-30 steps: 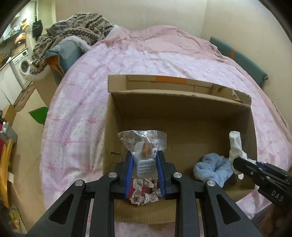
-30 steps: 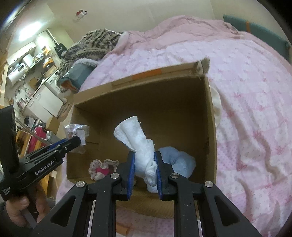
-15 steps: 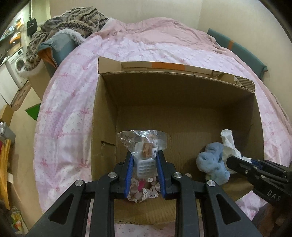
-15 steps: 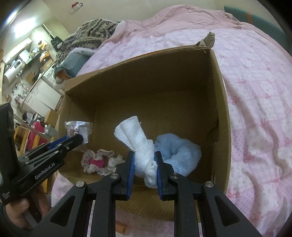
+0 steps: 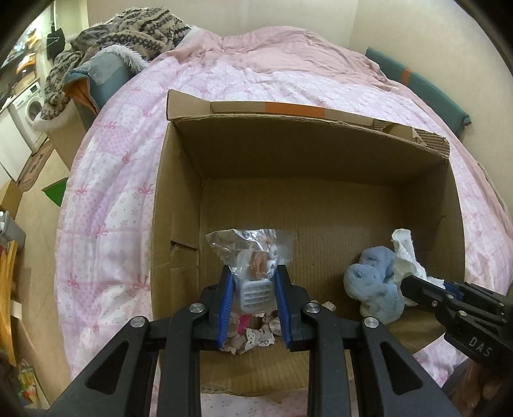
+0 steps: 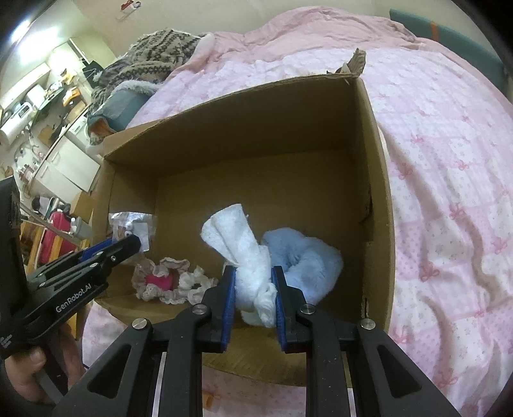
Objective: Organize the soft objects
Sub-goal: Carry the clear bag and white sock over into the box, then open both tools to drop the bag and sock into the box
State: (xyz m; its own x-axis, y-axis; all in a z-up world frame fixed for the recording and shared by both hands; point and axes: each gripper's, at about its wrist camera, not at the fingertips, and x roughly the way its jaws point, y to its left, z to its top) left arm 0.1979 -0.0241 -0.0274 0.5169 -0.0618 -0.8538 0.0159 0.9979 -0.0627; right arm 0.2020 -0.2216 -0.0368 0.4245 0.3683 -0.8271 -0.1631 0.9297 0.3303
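Note:
An open cardboard box (image 5: 179, 199) (image 6: 375, 166) stands on a pink bed. My left gripper (image 5: 253, 272) is shut on a clear plastic bag with small items (image 5: 251, 253), held inside the box's near left part; the bag also shows in the right wrist view (image 6: 131, 226). My right gripper (image 6: 255, 272) is shut on a white cloth (image 6: 247, 253), held inside the box near a fluffy light blue item (image 6: 307, 259) (image 5: 372, 282). A lacy pink and white scrunchie (image 6: 160, 282) (image 5: 250, 336) lies on the box floor under the left gripper.
The pink quilt (image 5: 112, 199) (image 6: 449, 192) surrounds the box. A patterned knit blanket (image 5: 128, 29) is heaped at the bed's far left. A washing machine (image 5: 30, 110) and floor clutter are to the left of the bed.
Both grippers have moved forward and lower into the box, still holding the bag and the white cloth. The blue item and scrunchie look closer.

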